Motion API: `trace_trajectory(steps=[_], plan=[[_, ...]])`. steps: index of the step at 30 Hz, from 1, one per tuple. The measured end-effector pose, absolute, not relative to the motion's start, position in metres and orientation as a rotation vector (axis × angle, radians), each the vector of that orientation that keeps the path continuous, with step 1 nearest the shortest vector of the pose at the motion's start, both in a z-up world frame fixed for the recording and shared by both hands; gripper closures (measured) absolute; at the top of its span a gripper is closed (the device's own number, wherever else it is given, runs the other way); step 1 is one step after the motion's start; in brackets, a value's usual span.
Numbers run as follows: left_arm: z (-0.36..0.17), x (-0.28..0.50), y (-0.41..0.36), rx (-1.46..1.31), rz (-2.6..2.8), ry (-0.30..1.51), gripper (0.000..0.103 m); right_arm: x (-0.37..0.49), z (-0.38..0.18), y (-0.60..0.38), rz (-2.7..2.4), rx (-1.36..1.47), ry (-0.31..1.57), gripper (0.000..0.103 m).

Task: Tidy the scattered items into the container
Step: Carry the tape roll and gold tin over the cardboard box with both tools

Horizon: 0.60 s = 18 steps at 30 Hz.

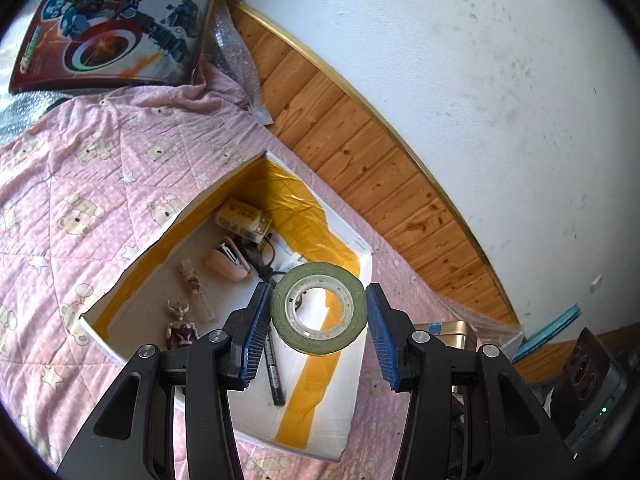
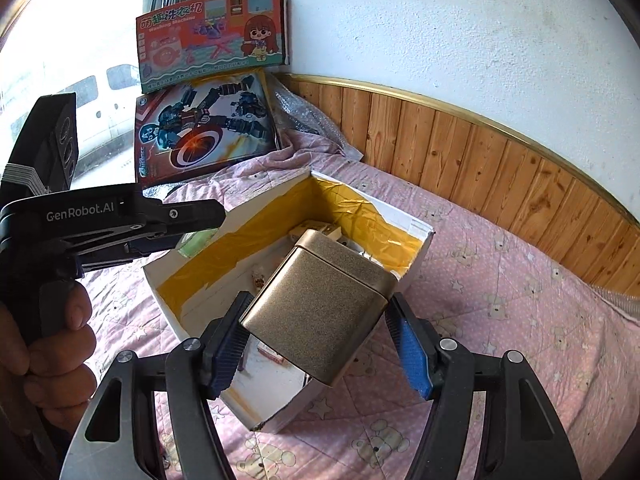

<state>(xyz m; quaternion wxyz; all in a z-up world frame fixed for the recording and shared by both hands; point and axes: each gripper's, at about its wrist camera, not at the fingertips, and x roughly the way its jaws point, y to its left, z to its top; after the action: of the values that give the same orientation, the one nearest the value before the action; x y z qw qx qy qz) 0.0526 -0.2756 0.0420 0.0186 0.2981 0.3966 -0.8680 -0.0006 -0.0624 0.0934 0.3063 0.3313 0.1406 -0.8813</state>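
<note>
You're near the end, by the look of it. Your left hand-held gripper (image 1: 319,312) pinches the tape roll (image 1: 319,308) over the box (image 1: 356,392) on the bed (image 1: 80,184); your right hand-held gripper (image 2: 320,328) grips the gold tin (image 2: 320,312) above the box's near corner. Already inside: a marker (image 1: 274,372), a figurine (image 1: 181,324), a vial (image 1: 196,290), a pink case (image 1: 226,262) and a carton (image 1: 244,218). No other loose items show on the bed.

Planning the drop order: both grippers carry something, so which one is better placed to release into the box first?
Left, probably. Its tape roll already hangs over the open box interior. The right gripper holds the gold tin tilted over the box's near corner.
</note>
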Motion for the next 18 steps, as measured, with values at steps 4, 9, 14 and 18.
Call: trace_trajectory(steps=[4, 9, 14, 18], plan=[[0.030, 0.046, -0.287, 0.938, -2.630, 1.319, 0.054, -0.019, 0.098, -0.073, -2.298, 0.894, 0.373, 0.035], [0.011, 0.030, -0.292, 0.983, -2.559, 1.427, 0.054, -0.055, 0.096, -0.080, -2.207, 1.001, 0.233, 0.035], [-0.001, 0.022, -0.295, 1.003, -2.511, 1.511, 0.054, -0.085, 0.089, -0.084, -2.173, 1.067, 0.171, 0.035], [-0.008, 0.015, -0.292, 1.042, -2.507, 1.536, 0.054, -0.111, 0.082, -0.085, -2.160, 1.120, 0.109, 0.035]])
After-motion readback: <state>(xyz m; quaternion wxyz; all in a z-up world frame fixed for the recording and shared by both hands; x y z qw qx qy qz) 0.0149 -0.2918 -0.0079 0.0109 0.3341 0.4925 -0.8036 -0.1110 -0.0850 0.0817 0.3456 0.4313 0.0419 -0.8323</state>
